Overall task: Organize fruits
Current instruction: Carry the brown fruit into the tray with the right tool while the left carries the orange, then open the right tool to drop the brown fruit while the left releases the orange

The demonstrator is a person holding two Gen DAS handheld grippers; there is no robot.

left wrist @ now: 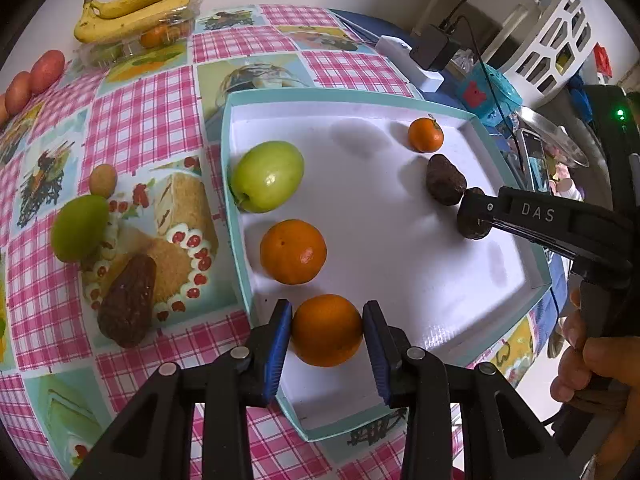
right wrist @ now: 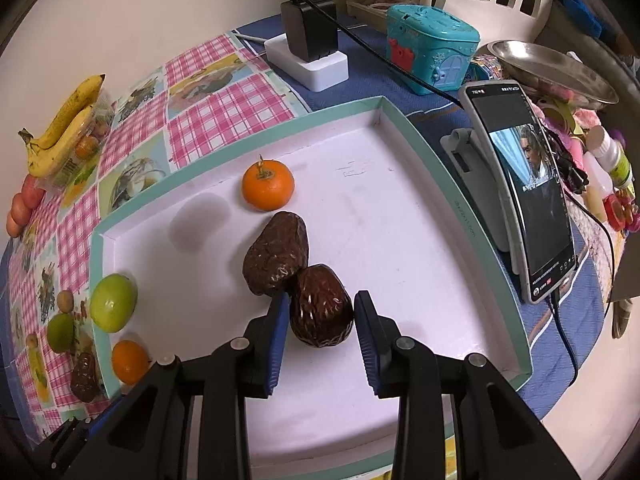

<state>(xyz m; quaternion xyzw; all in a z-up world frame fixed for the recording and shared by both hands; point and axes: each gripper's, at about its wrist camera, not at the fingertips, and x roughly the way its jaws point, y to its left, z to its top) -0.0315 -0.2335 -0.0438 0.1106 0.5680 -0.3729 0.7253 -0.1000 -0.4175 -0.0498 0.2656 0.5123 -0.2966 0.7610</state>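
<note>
A white tray with a teal rim (left wrist: pixel 236 184) (right wrist: pixel 404 120) lies on the checked tablecloth. My left gripper (left wrist: pixel 326 326) is shut on an orange (left wrist: pixel 326 332), held just above the tray's near corner. Beyond it in the tray sit a second orange (left wrist: pixel 293 251) (right wrist: pixel 129 361) and a green apple (left wrist: pixel 268 176) (right wrist: pixel 113 308). My right gripper (right wrist: pixel 320 314) (left wrist: pixel 472 210) is shut on a dark avocado (right wrist: pixel 322 316) (left wrist: pixel 474 232) that rests on the tray floor. It touches another avocado (right wrist: pixel 276 258) (left wrist: pixel 445 180), with a small tangerine (right wrist: pixel 267 185) (left wrist: pixel 425 135) behind.
Left of the tray lie a green fruit (left wrist: pixel 80 228), a small brown fruit (left wrist: pixel 103 180) and an avocado (left wrist: pixel 128 306). Bananas (left wrist: pixel 136 4) top a clear box; red fruits (left wrist: pixel 36 76) lie nearby. A phone on a stand (right wrist: pixel 524 188), teal toy box (right wrist: pixel 432 46), charger (right wrist: pixel 308 32) and metal bowl (right wrist: pixel 552 70) crowd the right.
</note>
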